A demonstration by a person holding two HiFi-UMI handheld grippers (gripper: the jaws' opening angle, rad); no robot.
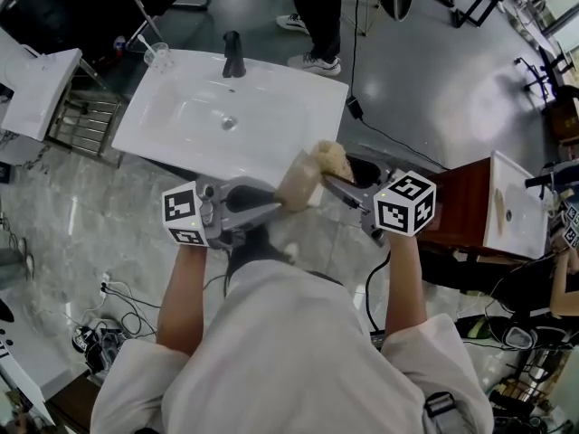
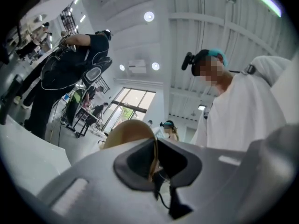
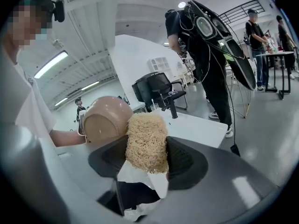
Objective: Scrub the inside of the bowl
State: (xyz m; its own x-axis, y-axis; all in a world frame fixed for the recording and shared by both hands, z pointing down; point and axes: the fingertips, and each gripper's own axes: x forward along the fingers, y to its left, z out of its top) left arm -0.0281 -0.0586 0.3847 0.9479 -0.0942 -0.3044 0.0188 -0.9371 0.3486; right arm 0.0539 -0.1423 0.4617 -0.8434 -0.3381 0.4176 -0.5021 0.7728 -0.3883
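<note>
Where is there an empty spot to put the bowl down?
The white sink is mostly bare: all around the drain, this side of the faucet. A cup takes the far left corner. It's crowded at the near right edge: bowl and scrubber.

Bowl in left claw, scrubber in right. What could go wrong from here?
The left claw pinches the bowl only by its rim; pressure from the scrubber could twist it loose. The bowl seems held at the front edge of the sink, not over its basin, so a drop might hit the floor.
</note>
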